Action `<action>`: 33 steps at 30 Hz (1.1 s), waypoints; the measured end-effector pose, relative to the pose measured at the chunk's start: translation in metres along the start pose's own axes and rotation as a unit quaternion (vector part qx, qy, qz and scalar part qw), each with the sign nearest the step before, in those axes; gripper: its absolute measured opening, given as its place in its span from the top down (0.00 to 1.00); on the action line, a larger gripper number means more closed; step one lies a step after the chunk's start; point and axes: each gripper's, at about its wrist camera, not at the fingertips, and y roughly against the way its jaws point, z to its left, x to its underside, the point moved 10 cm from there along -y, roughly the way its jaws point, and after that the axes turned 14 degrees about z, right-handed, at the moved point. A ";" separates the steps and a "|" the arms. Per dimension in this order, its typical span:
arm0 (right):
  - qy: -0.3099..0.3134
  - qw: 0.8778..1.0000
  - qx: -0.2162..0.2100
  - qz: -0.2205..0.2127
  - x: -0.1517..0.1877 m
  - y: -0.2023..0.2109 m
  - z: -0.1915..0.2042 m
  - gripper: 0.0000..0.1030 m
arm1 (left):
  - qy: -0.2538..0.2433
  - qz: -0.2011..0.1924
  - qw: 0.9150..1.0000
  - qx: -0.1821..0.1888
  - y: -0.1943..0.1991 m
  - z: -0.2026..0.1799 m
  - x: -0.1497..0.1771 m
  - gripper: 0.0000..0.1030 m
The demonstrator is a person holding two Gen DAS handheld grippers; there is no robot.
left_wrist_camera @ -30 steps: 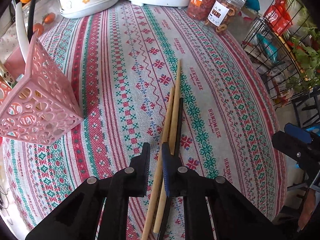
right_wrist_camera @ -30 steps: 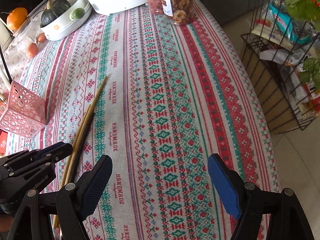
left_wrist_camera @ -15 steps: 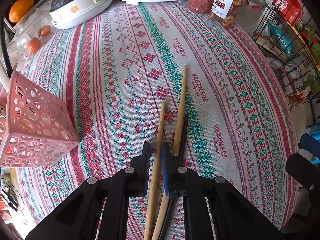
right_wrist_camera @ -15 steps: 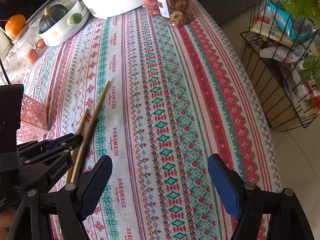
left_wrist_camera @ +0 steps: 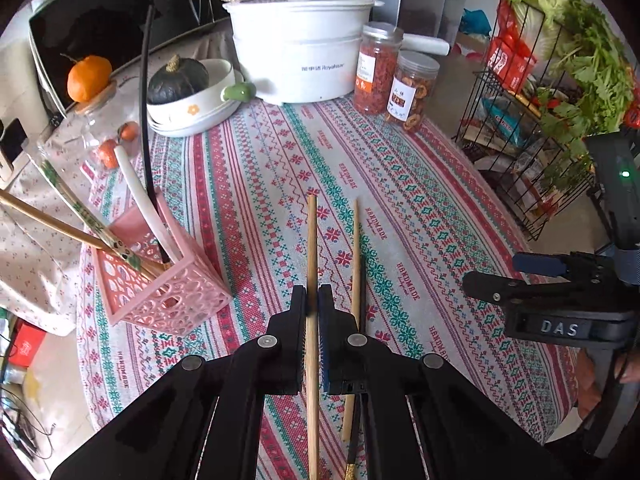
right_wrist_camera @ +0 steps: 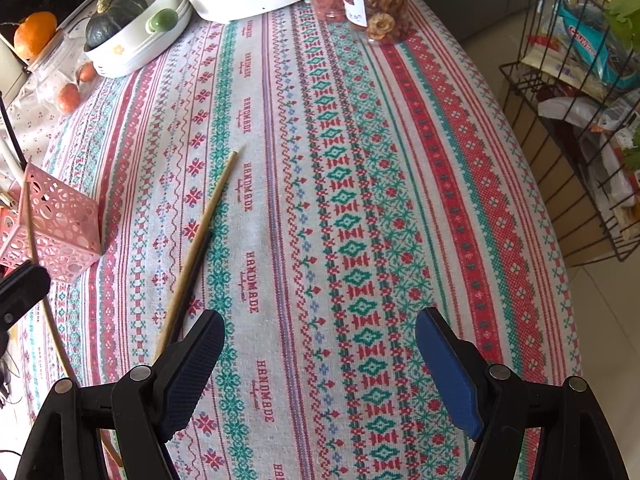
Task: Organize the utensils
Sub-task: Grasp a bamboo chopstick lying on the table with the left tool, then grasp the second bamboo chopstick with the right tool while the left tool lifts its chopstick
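A patterned tablecloth point(left_wrist_camera: 260, 184) covers the surface. The left hand-held gripper point(left_wrist_camera: 312, 300) is clenched on one wooden chopstick point(left_wrist_camera: 311, 240), lifted clear of the cloth. A second wooden chopstick point(right_wrist_camera: 208, 216) lies flat beside a dark one point(right_wrist_camera: 192, 276). The pink utensil basket point(left_wrist_camera: 168, 292) stands just left, holding utensils. The right hand-held gripper point(right_wrist_camera: 320, 340) hangs spread wide, grasping nothing.

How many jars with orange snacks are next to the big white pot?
2: a taller jar right beside the white pot, and a shorter jar just in front of it. None seem hidden.
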 end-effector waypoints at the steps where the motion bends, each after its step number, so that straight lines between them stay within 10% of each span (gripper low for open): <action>1: 0.002 1.000 0.000 0.000 0.000 0.000 0.003 0.19 | -0.002 -0.010 1.000 0.003 0.012 0.003 0.004 0.95; 24: 0.019 0.999 0.028 0.008 -0.059 -0.066 0.076 0.20 | 0.077 -0.101 0.991 0.050 0.079 0.099 0.042 0.95; 33: 0.038 0.995 0.090 -0.028 -0.073 -0.079 0.091 0.49 | 0.094 -0.101 0.989 0.044 0.079 0.123 0.043 0.95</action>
